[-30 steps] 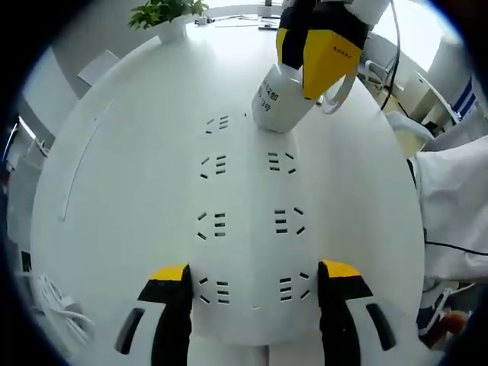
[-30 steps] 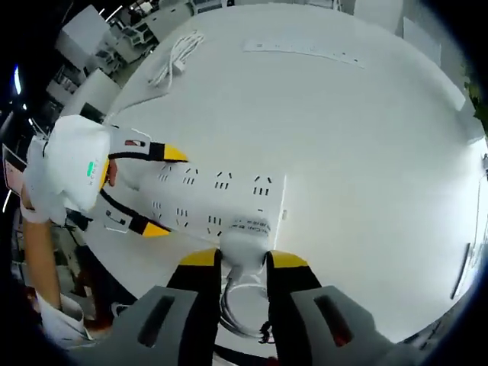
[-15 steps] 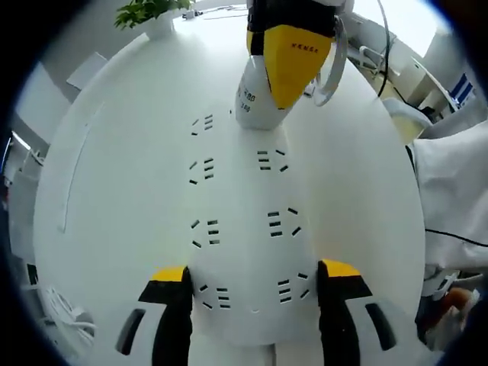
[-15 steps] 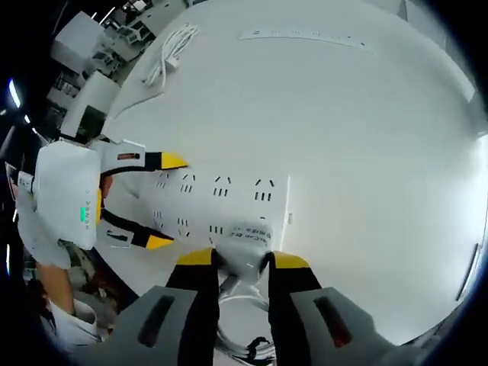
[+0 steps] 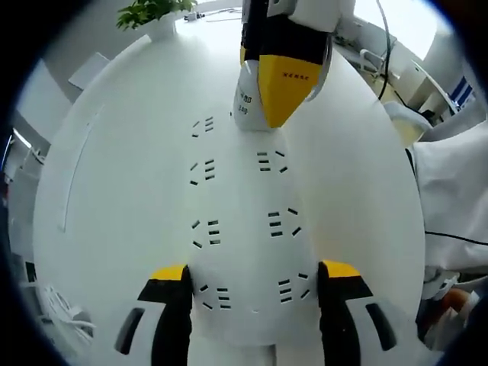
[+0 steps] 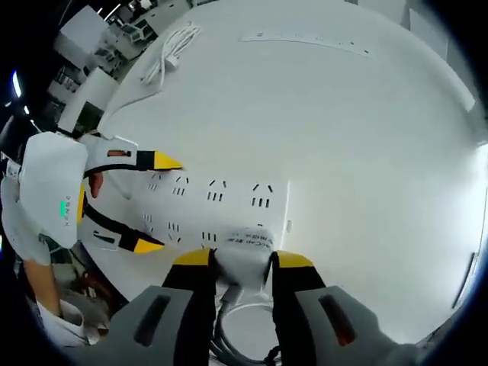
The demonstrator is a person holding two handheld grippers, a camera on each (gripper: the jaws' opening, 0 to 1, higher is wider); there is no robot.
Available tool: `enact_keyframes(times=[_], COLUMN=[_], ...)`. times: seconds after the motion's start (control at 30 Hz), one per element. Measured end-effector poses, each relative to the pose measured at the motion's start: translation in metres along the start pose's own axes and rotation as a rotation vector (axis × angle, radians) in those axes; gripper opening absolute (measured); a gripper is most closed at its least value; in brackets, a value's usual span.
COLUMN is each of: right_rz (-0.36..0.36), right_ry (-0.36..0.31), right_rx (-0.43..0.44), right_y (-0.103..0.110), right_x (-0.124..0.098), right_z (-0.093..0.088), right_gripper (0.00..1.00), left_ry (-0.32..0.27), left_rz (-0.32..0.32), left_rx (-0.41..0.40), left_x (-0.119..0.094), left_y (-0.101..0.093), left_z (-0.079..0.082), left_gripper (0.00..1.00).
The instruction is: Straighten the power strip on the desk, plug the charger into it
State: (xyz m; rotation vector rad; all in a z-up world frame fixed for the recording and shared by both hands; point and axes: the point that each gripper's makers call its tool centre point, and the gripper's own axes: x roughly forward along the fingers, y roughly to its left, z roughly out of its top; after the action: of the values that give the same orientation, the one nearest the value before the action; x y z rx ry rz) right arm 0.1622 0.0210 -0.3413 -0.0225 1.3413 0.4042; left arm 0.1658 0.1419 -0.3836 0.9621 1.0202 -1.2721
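The white power strip (image 5: 244,229) lies flat on the white tabletop (image 5: 114,191) and is clamped at its near end by the left tool (image 5: 254,286). The white charger (image 6: 244,259) is gripped by the right tool (image 6: 242,263) and pressed onto the strip's far end.

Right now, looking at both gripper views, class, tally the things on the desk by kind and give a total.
Power strips: 2, the held power strip and a second strip at the far edge
Chargers: 1, the charger
Coiled white cables: 1, the loose cable
Potted plants: 1, the plant
Total: 5
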Motion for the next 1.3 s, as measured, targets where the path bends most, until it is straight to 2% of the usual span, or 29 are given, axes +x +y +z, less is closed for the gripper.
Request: enact_keyframes(times=[0.1, 0.2, 0.3, 0.5, 0.63, 0.73, 0.87, 1.1, 1.23, 1.3], right_rz=[0.016, 0.055, 0.08, 0.138, 0.161, 0.161, 0.161, 0.097, 0.077, 0.074], right_ry=[-0.031, -0.091, -0.117, -0.224, -0.307, -0.334, -0.353, -0.414, -0.411, -0.437], right_rx=[-0.008, -0.015, -0.054, -0.137, -0.317, -0.362, -0.422, -0.581, -0.595, -0.601], right_y=[0.0, 0.001, 0.003, 0.011, 0.018, 0.02, 0.021, 0.018, 0.012, 0.01], right_x=[0.001, 0.003, 0.002, -0.011, -0.028, -0.032, -0.032, -0.034, -0.036, -0.041], right_z=[0.001, 0.002, 0.003, 0.006, 0.003, -0.002, -0.013, -0.023, -0.036, -0.038], right_gripper=[0.29, 0.3, 0.33, 0.39, 0.41, 0.42, 0.48, 0.56, 0.63, 0.66], left_ry=[0.008, 0.017, 0.021, 0.016, 0.0, -0.004, -0.001, -0.027, -0.041, -0.04], left_rz=[0.001, 0.005, 0.007, 0.01, 0.009, 0.013, 0.019, 0.028, 0.03, 0.03], left_rx=[-0.006, -0.017, -0.022, -0.04, -0.091, -0.096, -0.112, -0.15, -0.158, -0.161], left_x=[0.0, 0.0, 0.0, 0.0, 0.002, 0.002, 0.002, 0.003, 0.003, 0.003], left_y=[0.0, -0.001, -0.001, -0.001, 0.0, 0.0, -0.001, -0.001, -0.001, -0.001], left_z=[0.0, 0.0, 0.0, 0.002, 0.005, 0.005, 0.005, 0.005, 0.006, 0.006], left_gripper=[0.67, 0.68, 0.68, 0.68, 0.69, 0.69, 0.68, 0.7, 0.7, 0.7])
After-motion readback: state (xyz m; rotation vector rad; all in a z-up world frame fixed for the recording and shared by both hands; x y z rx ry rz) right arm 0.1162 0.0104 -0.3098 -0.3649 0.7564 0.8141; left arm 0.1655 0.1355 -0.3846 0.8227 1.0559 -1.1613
